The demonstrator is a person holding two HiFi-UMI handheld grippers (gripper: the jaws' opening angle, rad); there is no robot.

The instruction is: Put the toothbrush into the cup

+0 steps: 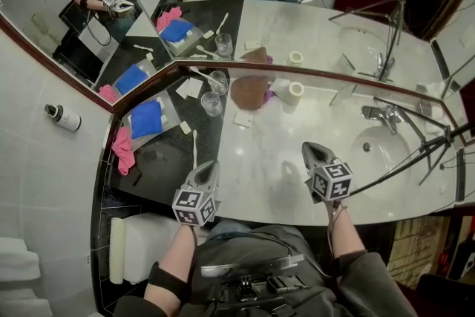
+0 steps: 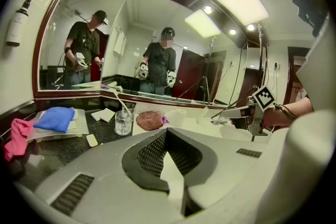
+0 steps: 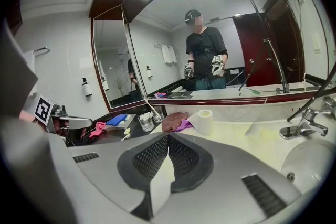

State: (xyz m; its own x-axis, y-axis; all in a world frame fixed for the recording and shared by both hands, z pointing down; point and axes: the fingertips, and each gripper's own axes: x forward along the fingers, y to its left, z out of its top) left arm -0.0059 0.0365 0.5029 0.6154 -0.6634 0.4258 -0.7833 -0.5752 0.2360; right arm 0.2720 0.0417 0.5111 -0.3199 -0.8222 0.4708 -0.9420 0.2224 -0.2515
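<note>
Left gripper (image 1: 208, 168), lower left, and right gripper (image 1: 312, 152), lower right: jaws together on both, nothing between them. Toothbrush (image 1: 194, 148) lies flat on the dark counter (image 1: 159, 159), just above the left gripper. Front cup (image 1: 211, 104) stands further up; rear cup (image 1: 218, 82) holds a second brush (image 1: 199, 73).

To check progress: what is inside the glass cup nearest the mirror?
A white toothbrush leans inside the glass cup; its lower end is too small to see.
</note>
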